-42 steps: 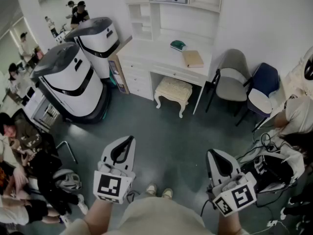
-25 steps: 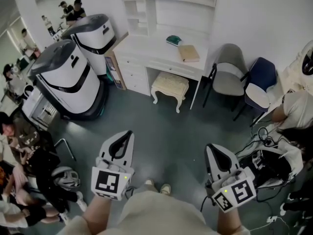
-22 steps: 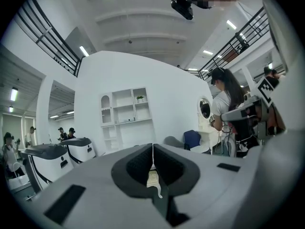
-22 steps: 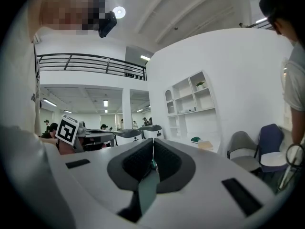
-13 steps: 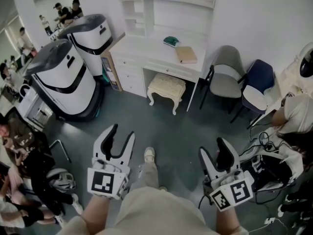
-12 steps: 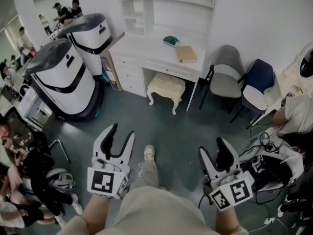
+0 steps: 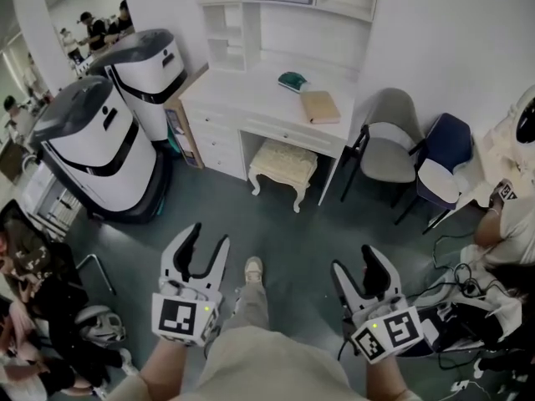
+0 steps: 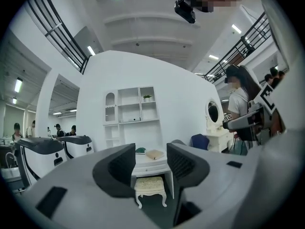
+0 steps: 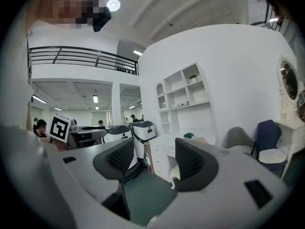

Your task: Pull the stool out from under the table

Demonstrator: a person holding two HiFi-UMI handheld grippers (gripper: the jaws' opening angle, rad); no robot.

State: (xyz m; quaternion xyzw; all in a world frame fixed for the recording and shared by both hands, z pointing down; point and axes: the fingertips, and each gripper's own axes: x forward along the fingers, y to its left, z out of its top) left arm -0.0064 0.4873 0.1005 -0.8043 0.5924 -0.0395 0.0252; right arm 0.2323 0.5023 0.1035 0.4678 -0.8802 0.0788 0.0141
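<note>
Left gripper (image 7: pixel 208 236), right gripper (image 7: pixel 354 260) are being held jaws apart, just opened, empty; cream cushioned stool (image 7: pixel 283 161) is being seen under white wooden table (image 7: pixel 251 98).

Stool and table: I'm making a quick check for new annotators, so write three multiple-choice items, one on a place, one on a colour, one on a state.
1. Where is the stool? A) in the knee gap of the table B) on the table top C) far from the table
2. The stool's seat is: A) blue B) cream C) black
3. The left gripper is: A) shut on a stool leg B) shut, empty C) open, empty
1 A: its seat sits partly beneath the table top. 2 B: the cushion is pale cream. 3 C: its jaws have just been opening and stand apart, nothing between them.
</note>
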